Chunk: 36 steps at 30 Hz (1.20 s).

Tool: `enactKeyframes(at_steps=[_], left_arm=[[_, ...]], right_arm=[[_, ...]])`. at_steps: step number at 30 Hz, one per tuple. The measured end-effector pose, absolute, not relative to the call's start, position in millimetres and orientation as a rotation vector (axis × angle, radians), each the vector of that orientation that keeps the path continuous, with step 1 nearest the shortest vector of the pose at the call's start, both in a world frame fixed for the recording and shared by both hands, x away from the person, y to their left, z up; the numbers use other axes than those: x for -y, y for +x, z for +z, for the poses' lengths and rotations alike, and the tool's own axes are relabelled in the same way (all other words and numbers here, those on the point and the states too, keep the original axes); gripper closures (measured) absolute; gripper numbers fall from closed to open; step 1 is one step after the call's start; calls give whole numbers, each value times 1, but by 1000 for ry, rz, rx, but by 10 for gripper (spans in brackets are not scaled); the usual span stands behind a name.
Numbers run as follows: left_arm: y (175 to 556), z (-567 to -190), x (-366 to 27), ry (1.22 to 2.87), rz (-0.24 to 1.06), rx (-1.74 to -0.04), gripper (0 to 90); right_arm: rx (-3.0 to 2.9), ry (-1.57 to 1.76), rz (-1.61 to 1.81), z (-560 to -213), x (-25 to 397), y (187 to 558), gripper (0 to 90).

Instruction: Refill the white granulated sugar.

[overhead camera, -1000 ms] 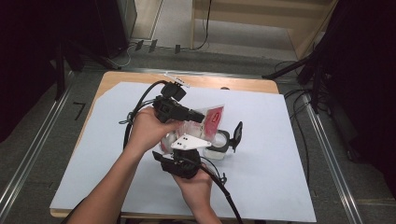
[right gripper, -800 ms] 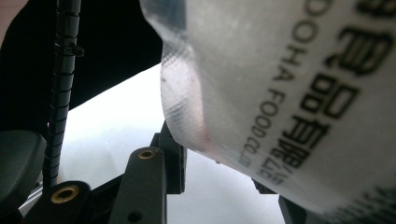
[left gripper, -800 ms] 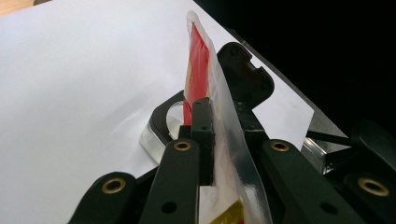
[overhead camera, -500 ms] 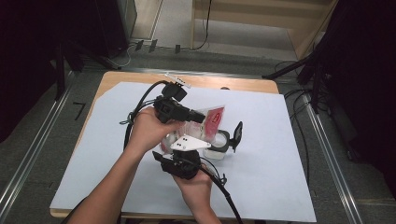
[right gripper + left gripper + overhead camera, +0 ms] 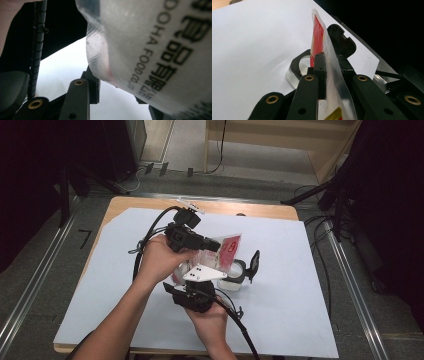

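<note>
Figure: packet held over a jar, centre of the high view. My left gripper (image 5: 212,245) has its jaws closed on a red-and-clear sachet (image 5: 227,250), pinching its edge; the left gripper view shows the film clamped between the pads. My right gripper (image 5: 220,282) sits lower centre, at the sachet's bottom corner; whether its jaws grip that corner I cannot tell. Just beneath stands an open glass jar (image 5: 235,277) with its black lid (image 5: 255,265) upright, on the white worktop (image 5: 310,285). The step appears to be tearing or emptying the sachet. Next, a firm hold on the free corner.
</note>
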<state>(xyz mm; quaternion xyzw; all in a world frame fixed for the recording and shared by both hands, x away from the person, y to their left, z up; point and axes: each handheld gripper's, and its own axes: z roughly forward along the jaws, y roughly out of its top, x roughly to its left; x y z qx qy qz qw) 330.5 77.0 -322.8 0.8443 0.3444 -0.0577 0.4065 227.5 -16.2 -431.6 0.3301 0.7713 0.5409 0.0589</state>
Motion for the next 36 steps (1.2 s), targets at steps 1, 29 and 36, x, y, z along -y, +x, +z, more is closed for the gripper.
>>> enactKeyframes(at_steps=[1,29,36], left_arm=[[330,-323,-77,2131,-142,-869,832],[325,-318,-75,2142,-108,-847,835],[325,-318,-74,2143,-103,-843,834]], right_arm=[[-2336,999,1637,-432,16,228,641],[-2325,994,1651,-429,16,226,641],[-2323,996,1652,-430,16,226,641]])
